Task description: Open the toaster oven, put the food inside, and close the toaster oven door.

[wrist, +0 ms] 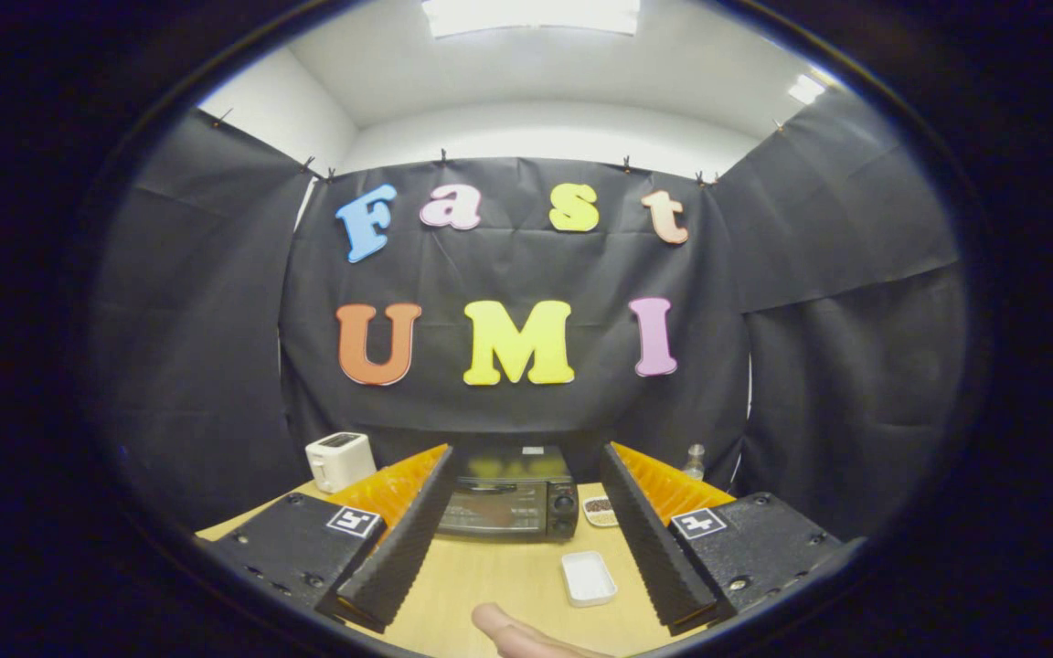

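Note:
A black toaster oven [510, 498] stands at the back of the wooden table [490, 585], its glass door closed, seen between and beyond my fingers. My gripper [526, 461] is open, its fingers spread wide and well short of the oven, with nothing between them. A small dish of dark food [599, 510] sits just right of the oven. Nearer, a white rectangular tray [589, 578] lies on the table by the right finger. A pale, rounded object [517, 635], possibly a hand or food, shows at the table's near edge; I cannot tell which.
A white pop-up toaster [340, 461] stands at the back left of the table. A small clear bottle [694, 461] stands at the back right. Black cloth walls close in the booth on three sides.

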A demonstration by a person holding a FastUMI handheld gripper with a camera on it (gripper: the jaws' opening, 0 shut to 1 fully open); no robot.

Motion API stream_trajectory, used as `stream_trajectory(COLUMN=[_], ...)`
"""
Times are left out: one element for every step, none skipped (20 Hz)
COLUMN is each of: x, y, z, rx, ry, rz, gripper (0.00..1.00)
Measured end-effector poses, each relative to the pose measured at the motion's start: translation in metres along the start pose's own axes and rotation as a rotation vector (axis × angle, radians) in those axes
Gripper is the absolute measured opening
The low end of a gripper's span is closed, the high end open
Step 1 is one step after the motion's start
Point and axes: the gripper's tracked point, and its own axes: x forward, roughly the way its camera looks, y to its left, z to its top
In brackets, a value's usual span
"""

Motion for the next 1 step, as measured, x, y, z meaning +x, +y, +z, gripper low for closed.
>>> stream_trajectory(x=[-0.0042], y=[0.0027], z=[0.0025], rx=[0.000], ry=[-0.007], rz=[0.010], gripper=[1.00])
